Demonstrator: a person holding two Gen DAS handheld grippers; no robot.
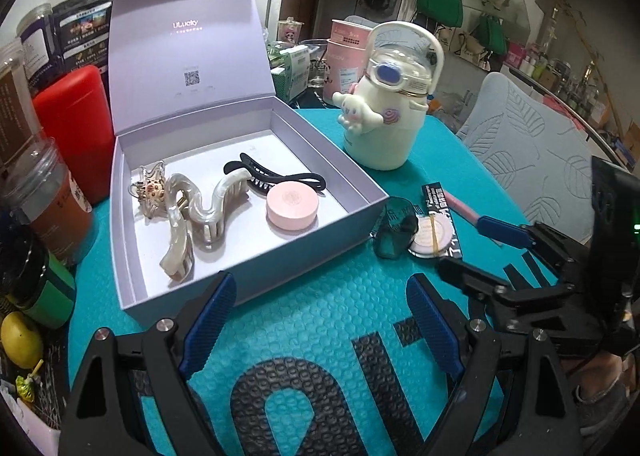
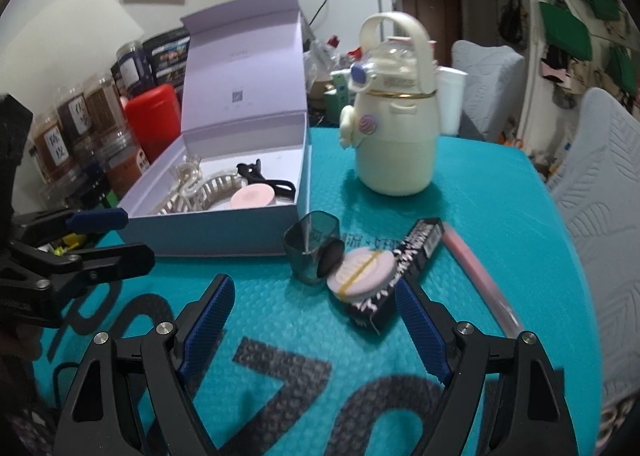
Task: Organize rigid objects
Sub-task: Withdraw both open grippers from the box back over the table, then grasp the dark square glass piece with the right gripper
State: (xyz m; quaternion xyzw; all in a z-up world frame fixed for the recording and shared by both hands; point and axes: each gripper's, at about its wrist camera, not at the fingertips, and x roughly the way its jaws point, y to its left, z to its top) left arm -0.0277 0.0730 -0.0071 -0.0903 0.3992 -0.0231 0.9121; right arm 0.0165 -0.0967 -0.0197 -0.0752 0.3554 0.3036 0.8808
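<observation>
- Two grippers are over a teal bubble mat [image 1: 320, 316] with big dark letters on it. The left gripper [image 1: 320, 296] has its blue pads wide apart and nothing is between them. The right gripper [image 2: 316, 316] also stands with its jaws spread, and no thing is gripped.
- In the left wrist view, the right gripper comes in from the right side, near the small things on the mat.
- An open lilac box [image 1: 256, 256] stands on the left part of the mat, with its lid upright behind it.
- Inside the box lie a pearly wavy hair claw [image 1: 200, 212], a small spotted hair claw [image 1: 150, 188], a black hair clip [image 1: 280, 176] and a round pink case [image 1: 292, 210]. The pink case touches the black clip.
- Just beside the right wall of the box, on the mat, stands a small dark translucent cup [image 2: 310, 252]. A round pale compact with a yellow band [image 2: 362, 274] leans against it and rests on a long black packet [image 2: 400, 276].
- A pink pen [image 2: 480, 280] lies just beside the packet, on its right in the right wrist view.
- A cream bottle with a handle and a cartoon figure [image 1: 384, 124] stands upright behind these things, apart from the box.
- Red and brown containers stand left of the box; I cannot read their labels well.
</observation>
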